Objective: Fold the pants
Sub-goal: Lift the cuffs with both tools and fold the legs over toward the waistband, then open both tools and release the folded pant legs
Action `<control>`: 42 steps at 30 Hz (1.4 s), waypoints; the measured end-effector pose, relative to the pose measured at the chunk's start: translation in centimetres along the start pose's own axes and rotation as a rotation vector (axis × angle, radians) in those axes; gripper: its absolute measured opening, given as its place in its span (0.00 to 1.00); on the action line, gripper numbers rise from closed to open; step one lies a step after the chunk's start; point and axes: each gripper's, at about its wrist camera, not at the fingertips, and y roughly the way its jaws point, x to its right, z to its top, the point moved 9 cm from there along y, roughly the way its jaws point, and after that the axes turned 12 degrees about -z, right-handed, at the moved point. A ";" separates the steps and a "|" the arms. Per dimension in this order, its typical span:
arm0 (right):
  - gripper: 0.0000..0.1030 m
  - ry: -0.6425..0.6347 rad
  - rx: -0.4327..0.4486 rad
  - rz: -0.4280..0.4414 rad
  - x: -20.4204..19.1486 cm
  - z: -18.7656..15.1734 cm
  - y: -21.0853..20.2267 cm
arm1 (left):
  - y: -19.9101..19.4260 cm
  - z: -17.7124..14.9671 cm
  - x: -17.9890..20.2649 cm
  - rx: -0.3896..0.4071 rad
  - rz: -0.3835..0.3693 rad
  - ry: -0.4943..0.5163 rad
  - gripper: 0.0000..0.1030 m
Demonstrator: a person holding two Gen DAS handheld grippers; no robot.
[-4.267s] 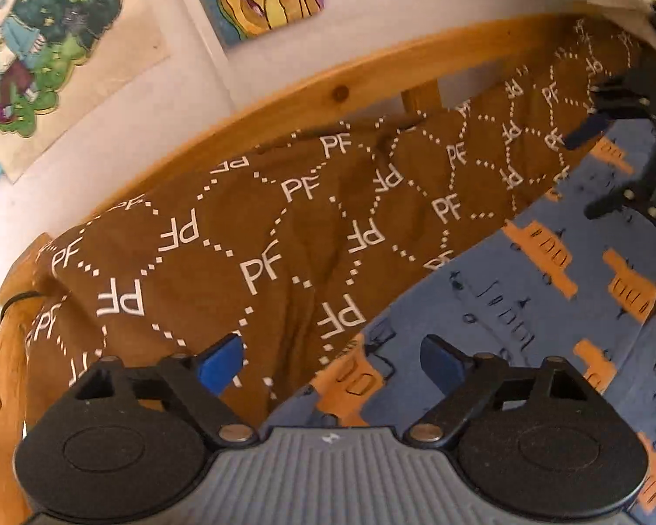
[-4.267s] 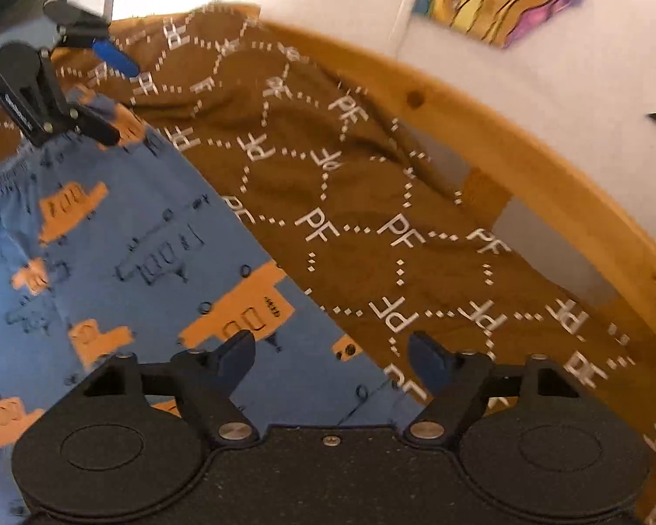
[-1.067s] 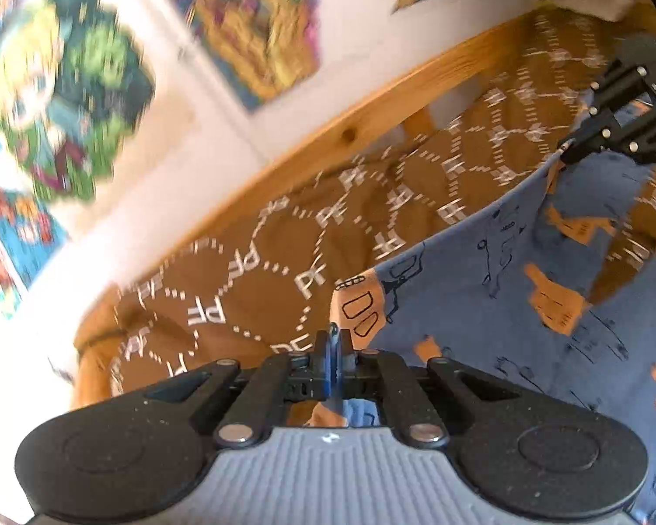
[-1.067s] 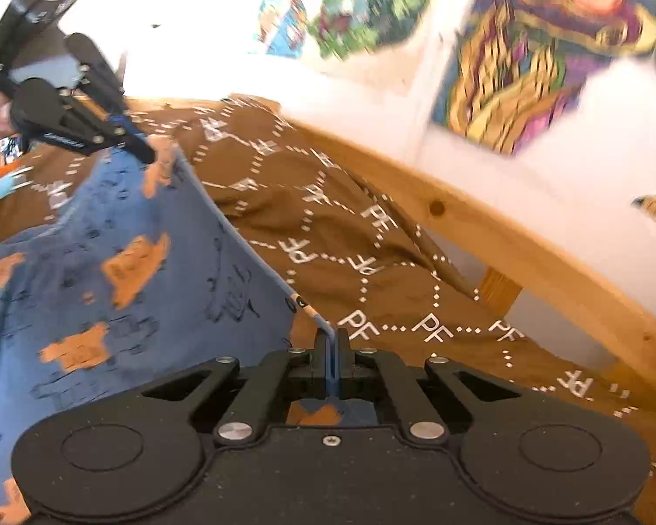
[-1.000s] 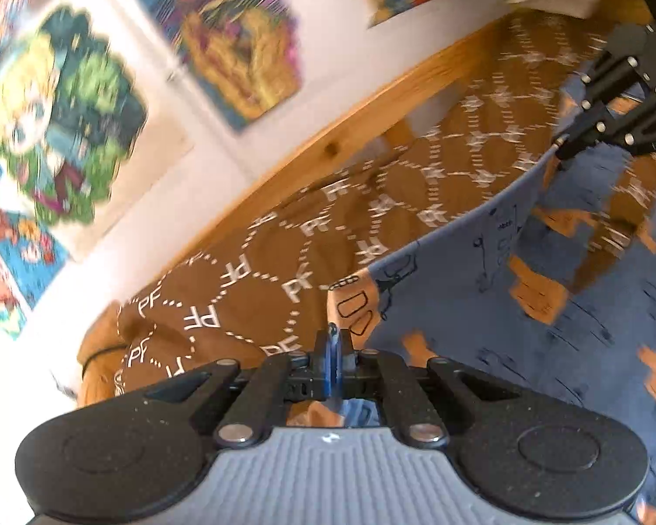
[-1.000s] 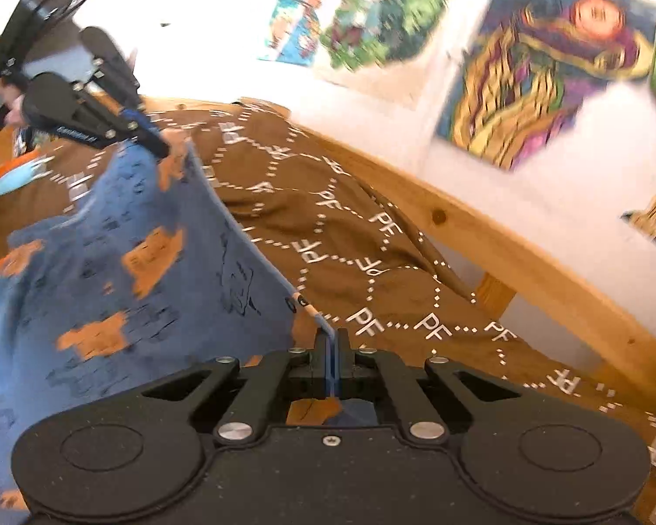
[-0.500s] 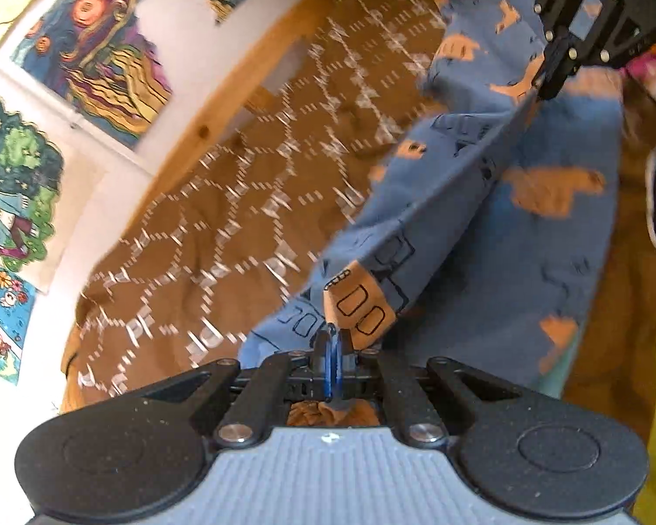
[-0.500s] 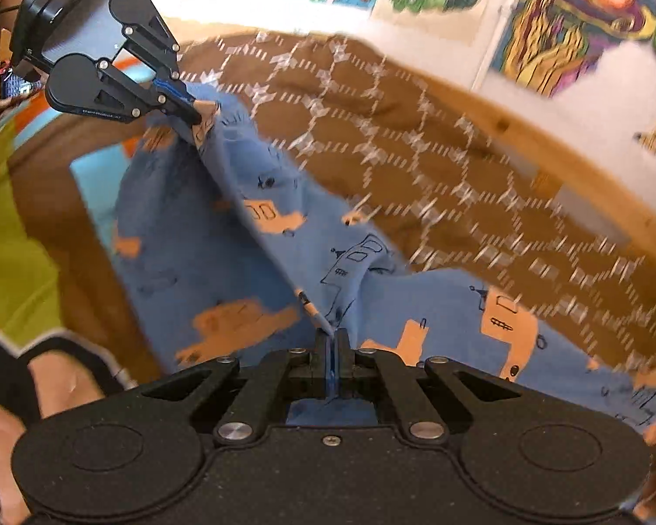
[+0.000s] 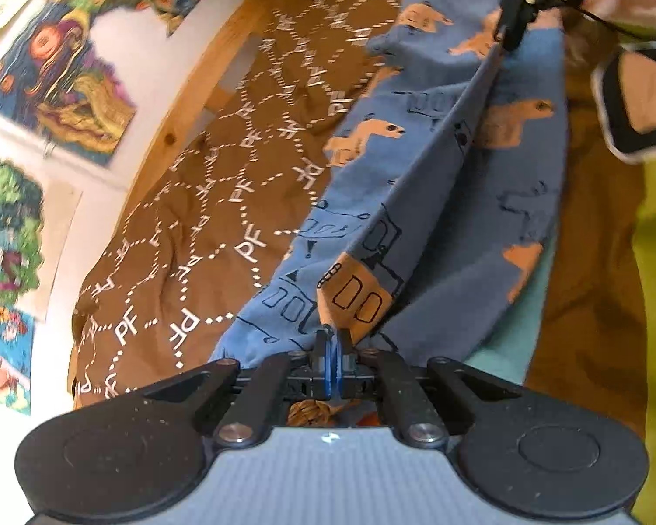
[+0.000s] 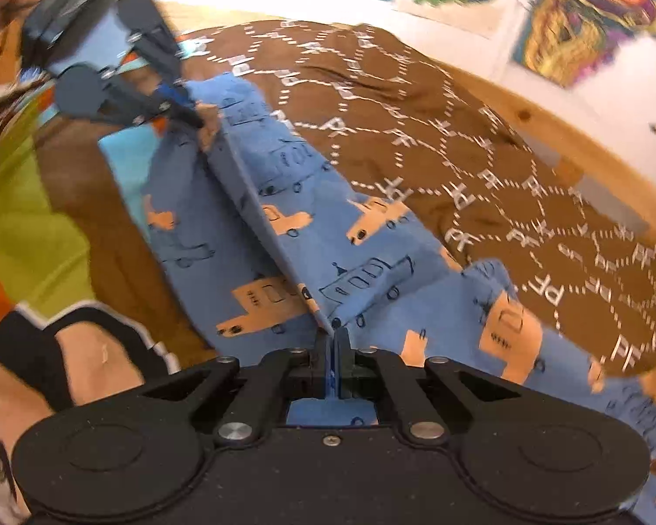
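Your left gripper (image 9: pixel 331 341) is clamped on one end of the pants' (image 9: pixel 437 201) edge, and your right gripper (image 10: pixel 333 337) is pinched tight on the other end. The blue truck-print cloth runs taut between them in a straight raised ridge, with the rest draped down on either side onto the brown bedspread (image 9: pixel 205 201).

The main risk is the hold itself — each grip looks like a thin bite of fabric right at the tips, so pulling the two ends further apart could drag the edge out of one of them and drop that half in a heap. Uneven height is the other worry: if one end comes down first, the layers will likely land skewed and creased.

On room: the wooden bed rail (image 9: pixel 205 70) and the wall with posters (image 9: pixel 61 83) close off the far side, though the bedspread between the pants and the rail is bare. On the near side your knee (image 10: pixel 105 363) and the bright green and orange bedding (image 10: pixel 35 240) sit just beside the hanging cloth — the tighter edge, I judge. A bare stretch of bedspread also lies beyond the right gripper.
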 end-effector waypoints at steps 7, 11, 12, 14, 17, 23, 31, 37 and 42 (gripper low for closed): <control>0.00 -0.004 -0.025 0.008 -1.0 -1.2 0.4 | 0.1 -0.7 0.7 -0.006 -0.013 -0.043 0.04; 0.00 0.024 -0.022 0.008 -0.8 -1.2 0.3 | 0.2 -1.0 1.0 -0.016 -0.008 -0.014 0.03; 0.00 0.015 -0.015 0.002 -0.8 -1.1 0.1 | 0.0 -1.0 1.2 -0.016 -0.007 -0.009 0.03; 0.00 -0.011 0.002 -0.014 -0.9 -0.9 -0.3 | -0.1 -1.1 1.3 -0.016 -0.012 -0.003 0.03; 0.00 -0.045 0.001 -0.017 -1.4 -1.2 -0.8 | -0.1 -1.3 1.3 -0.022 -0.029 -0.018 0.03; 0.00 -0.021 -0.007 -0.014 -1.6 -1.9 -0.6 | -0.1 -1.4 2.0 -0.028 -0.051 -0.029 0.03; 0.00 -0.074 -0.002 -0.015 -2.1 -2.1 -1.4 | 0.1 -1.8 2.0 -0.046 -0.063 -0.028 0.04; 0.13 -0.023 -0.035 0.003 -2.1 -2.8 -0.7 | 0.3 -1.2 2.0 -0.079 -0.033 -0.038 0.33; 0.50 0.048 -0.018 -0.031 -0.3 -2.9 -1.9 | -1.5 1.0 0.9 0.019 -0.115 -0.286 0.89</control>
